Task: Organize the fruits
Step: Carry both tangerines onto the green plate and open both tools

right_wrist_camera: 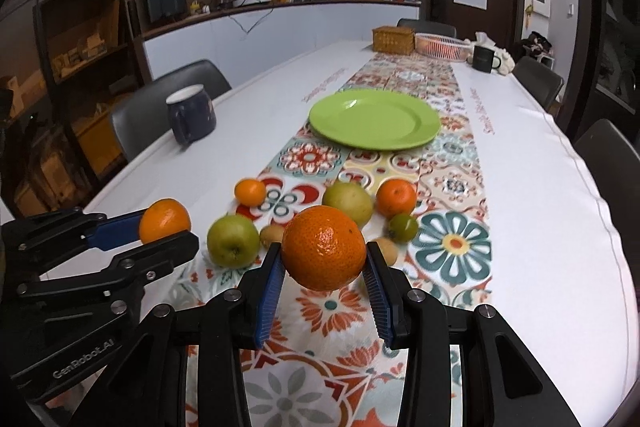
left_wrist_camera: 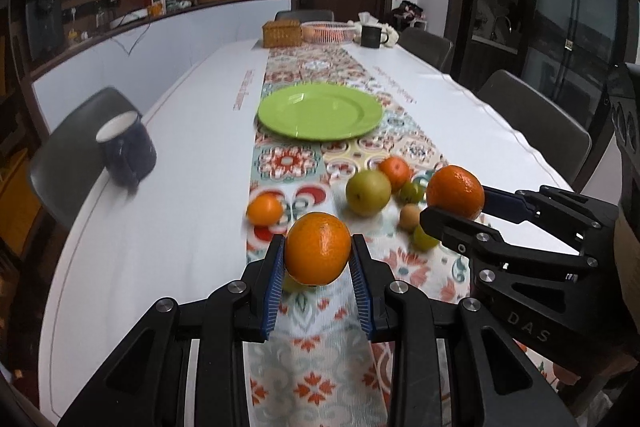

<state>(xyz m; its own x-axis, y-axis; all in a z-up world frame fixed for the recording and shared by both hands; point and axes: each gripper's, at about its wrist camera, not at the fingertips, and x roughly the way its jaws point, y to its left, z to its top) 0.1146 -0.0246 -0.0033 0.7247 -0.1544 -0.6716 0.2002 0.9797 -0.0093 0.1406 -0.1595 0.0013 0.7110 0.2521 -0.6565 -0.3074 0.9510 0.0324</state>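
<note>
We saw a long table (right_wrist_camera: pixel 560 227) draped in white, with a floral patterned runner (right_wrist_camera: pixel 452 183) down its middle, running toward twelve o'clock to a wicker box (right_wrist_camera: pixel 393 40), a pink basket (right_wrist_camera: pixel 442 46) and a black mug (right_wrist_camera: pixel 485 58) at the far end. Dark chairs (left_wrist_camera: pixel 532 119) stood along both sides. On the runner, at about twelve o'clock from both cameras, lay a bare lime-green plate (left_wrist_camera: pixel 320 111), well apart from the fruit. A navy mug (right_wrist_camera: pixel 191 115) stood near the table edge at about ten o'clock.

The left gripper (left_wrist_camera: pixel 318 259) was clamped on a tangerine (left_wrist_camera: pixel 318 249), blue pads pressing its two sides, the fruit lifted clear of the cloth. In the right wrist view we saw that same gripper reaching in from nine o'clock.

The right gripper (right_wrist_camera: pixel 324 259) likewise gripped a larger, dimpled orange (right_wrist_camera: pixel 323 247) between its pads, off the runner; in the left wrist view it came in from three o'clock.

The loose fruit lay on the runner between the grippers and the plate. From the right wrist view we counted a green apple (right_wrist_camera: pixel 234 241) at ten o'clock of the held orange, a yellow-green pear-like fruit (right_wrist_camera: pixel 347 202) at twelve, a second tangerine (right_wrist_camera: pixel 396 198) at one o'clock just beside it, a small mandarin (right_wrist_camera: pixel 250 191) further off at eleven, a small green fruit (right_wrist_camera: pixel 403 227) at two o'clock, and two small brown fruits (right_wrist_camera: pixel 272 234), partly hidden.
</note>
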